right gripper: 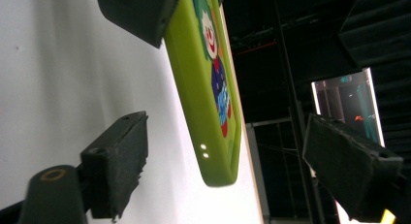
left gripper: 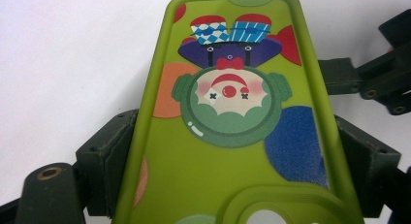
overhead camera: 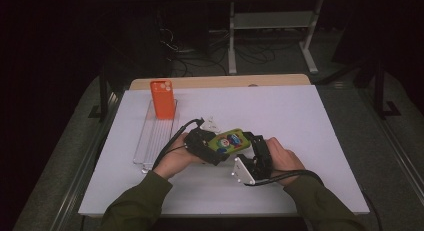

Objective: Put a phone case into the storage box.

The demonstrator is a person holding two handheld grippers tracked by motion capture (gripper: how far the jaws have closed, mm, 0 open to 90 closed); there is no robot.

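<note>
A green phone case [overhead camera: 227, 140] with a clown picture hangs just above the white table [overhead camera: 300, 116] near its front middle. My left gripper [overhead camera: 209, 143] is shut on the case's two long edges; in the left gripper view the case [left gripper: 232, 122] runs away between the black pads [left gripper: 109, 153]. My right gripper [overhead camera: 251, 145] stands open at the case's far end. In the right gripper view the case's rounded end [right gripper: 213, 112] sits between the wide-apart pads [right gripper: 118, 156], touching neither. The right gripper [right gripper: 232, 163] holds nothing.
An orange phone case [overhead camera: 162, 98] stands upright at the far end of a clear slotted rack [overhead camera: 152, 138] on the table's left. The table's wooden back edge [overhead camera: 225, 82] lies behind it. Dark floor, cables and a metal stand lie beyond.
</note>
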